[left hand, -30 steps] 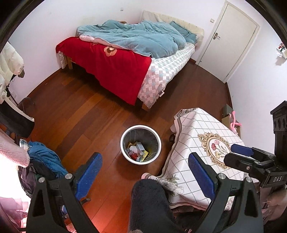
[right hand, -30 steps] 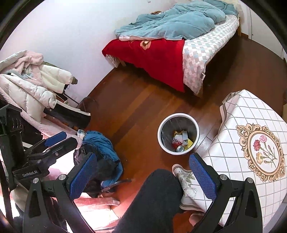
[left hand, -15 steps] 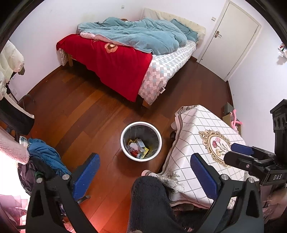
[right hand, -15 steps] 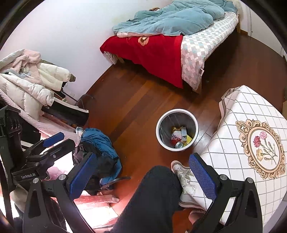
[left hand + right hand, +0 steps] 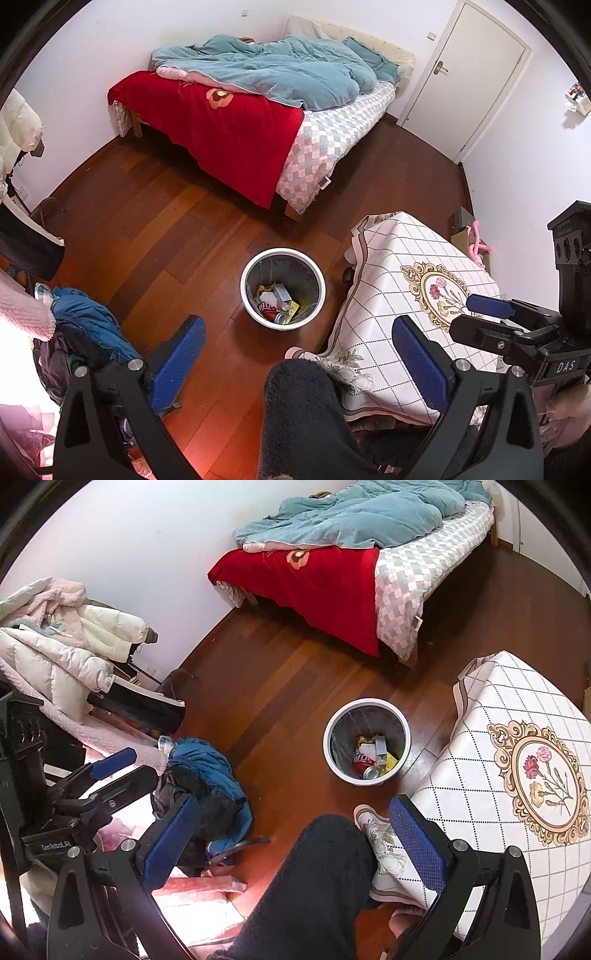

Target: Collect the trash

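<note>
bin floor hidden (under trash) | can label unreadable

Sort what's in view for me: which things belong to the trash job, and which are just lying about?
Job:
- trash bin on the floor, white rim
- red can and wrappers already inside it
- left gripper and right gripper, both open and empty

Lying about:
- bed
- covered table
- blue jacket on the floor
- coats
- door

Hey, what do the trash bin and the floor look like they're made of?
Trash bin: probably plastic, judging by its smooth white rim and grey ribbed inner wall. Floor: looks like varnished reddish-brown wood, with visible plank seams and a glossy sheen.
</note>
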`<state>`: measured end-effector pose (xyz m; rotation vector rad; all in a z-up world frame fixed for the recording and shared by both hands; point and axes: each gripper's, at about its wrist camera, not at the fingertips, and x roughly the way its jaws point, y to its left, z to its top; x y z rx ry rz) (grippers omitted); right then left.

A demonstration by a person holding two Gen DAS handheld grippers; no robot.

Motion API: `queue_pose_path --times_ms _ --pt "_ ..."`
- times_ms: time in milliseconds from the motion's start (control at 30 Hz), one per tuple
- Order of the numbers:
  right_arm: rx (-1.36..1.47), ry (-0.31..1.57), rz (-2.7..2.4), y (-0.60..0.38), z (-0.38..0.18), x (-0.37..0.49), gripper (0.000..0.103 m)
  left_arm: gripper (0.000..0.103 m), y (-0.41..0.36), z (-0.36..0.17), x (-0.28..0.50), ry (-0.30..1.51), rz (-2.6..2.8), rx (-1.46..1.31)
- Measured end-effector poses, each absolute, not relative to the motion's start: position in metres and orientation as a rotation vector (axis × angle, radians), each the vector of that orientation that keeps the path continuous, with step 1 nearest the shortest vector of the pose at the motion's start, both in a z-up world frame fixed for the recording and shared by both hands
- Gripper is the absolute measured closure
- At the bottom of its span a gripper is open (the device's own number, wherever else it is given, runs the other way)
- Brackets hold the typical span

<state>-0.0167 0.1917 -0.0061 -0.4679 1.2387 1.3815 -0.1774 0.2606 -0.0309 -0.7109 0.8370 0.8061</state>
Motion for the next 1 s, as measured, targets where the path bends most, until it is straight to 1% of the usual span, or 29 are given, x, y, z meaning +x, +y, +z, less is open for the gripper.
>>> queue_pose_path --times_ms 1000 --pt "-0.476 1.254 1.393 0.1908 -0.0091 -0.0239 0.0 0.0 0.2531 -0.0293 -0.1822 0.823 0.803 -0.736"
